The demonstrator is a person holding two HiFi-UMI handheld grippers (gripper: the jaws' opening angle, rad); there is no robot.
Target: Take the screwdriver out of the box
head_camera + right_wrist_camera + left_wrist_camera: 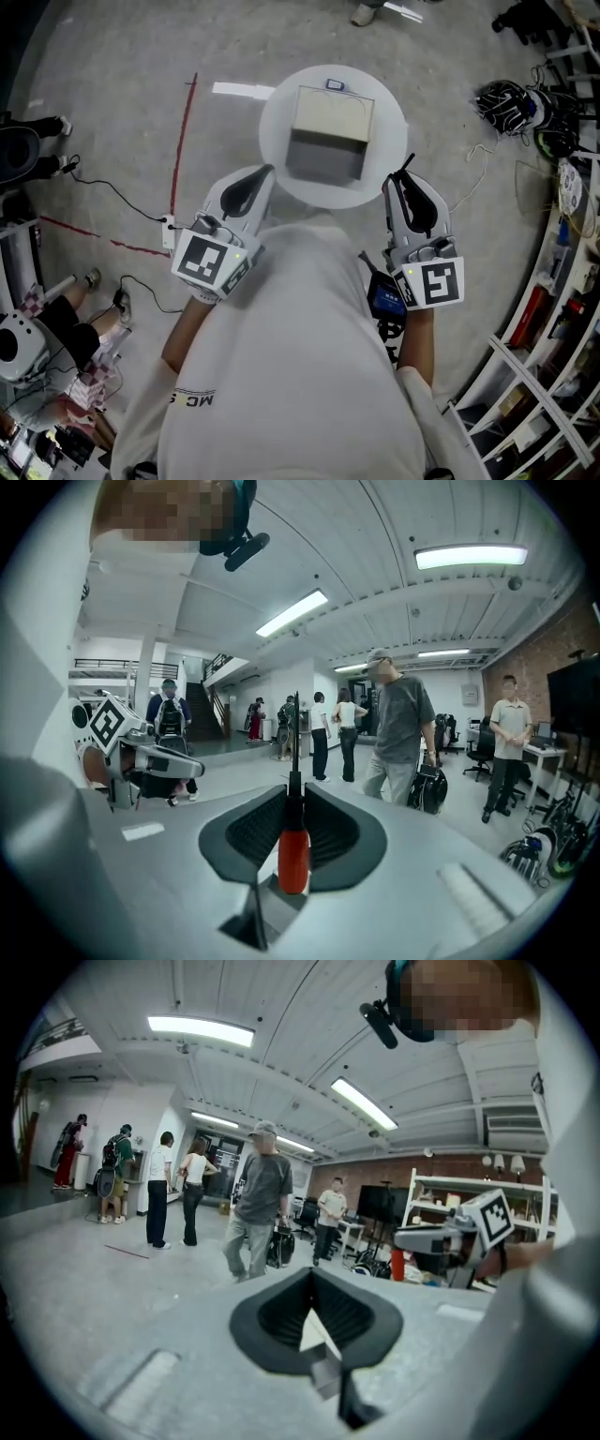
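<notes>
An open cardboard box (328,131) stands on a small round white table (278,105) just ahead of me. My right gripper (405,190) is held up at the table's right edge, shut on a screwdriver (293,855) with a red handle. Its thin black shaft (408,165) sticks out past the jaw tips, clear of the box. My left gripper (251,184) is raised at the table's left edge with its jaws together and nothing in them. Both grippers point up and outward into the room, so their views show the jaws (312,1274) against the hall. The box's inside looks dark; its contents are hidden.
Several people (403,733) stand or walk in the hall beyond. White shelving (553,309) runs along the right, helmets (511,105) lie on the floor behind it. A red tape line (181,141) and a cable (112,192) cross the floor left of the table.
</notes>
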